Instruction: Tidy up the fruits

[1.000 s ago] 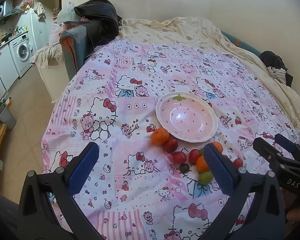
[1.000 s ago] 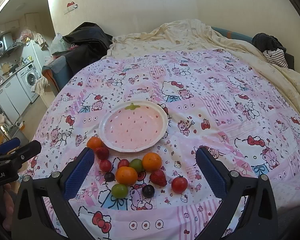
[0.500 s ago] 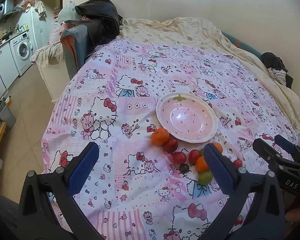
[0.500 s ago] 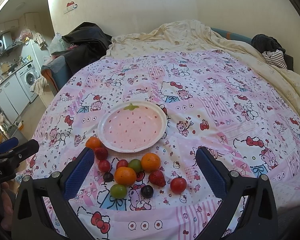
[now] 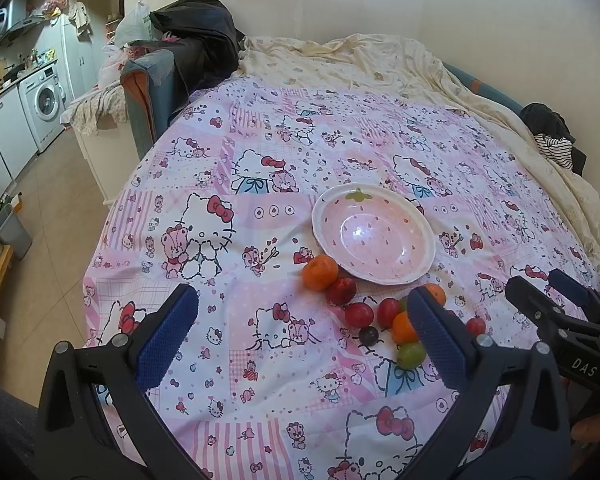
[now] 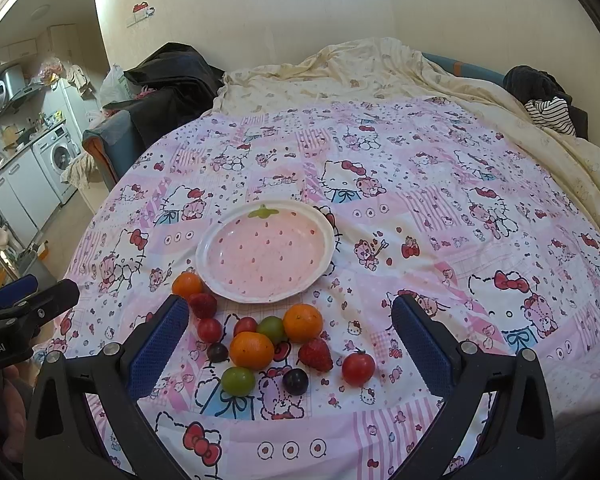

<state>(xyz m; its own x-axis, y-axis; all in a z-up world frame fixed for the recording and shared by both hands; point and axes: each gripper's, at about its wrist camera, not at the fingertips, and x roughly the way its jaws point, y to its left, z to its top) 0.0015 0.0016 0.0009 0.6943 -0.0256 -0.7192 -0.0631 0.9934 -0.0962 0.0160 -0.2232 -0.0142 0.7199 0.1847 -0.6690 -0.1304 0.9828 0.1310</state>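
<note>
With the left gripper (image 5: 300, 334) and right gripper (image 6: 290, 336) both spread wide and empty, the fruit (image 6: 252, 350) lies clustered at 6 o'clock of the empty plate (image 6: 324, 256), so a closing pad could knock neighbouring pieces rolling across the soft bedsheet (image 6: 420, 200).

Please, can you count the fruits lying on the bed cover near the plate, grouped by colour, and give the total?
Counted in the right wrist view:
Orange fruits: 3
Red round fruits: 3
Strawberries: 2
Green fruits: 2
Dark purple fruits: 2
Total: 12, all on the cover; none on the plate.
</note>
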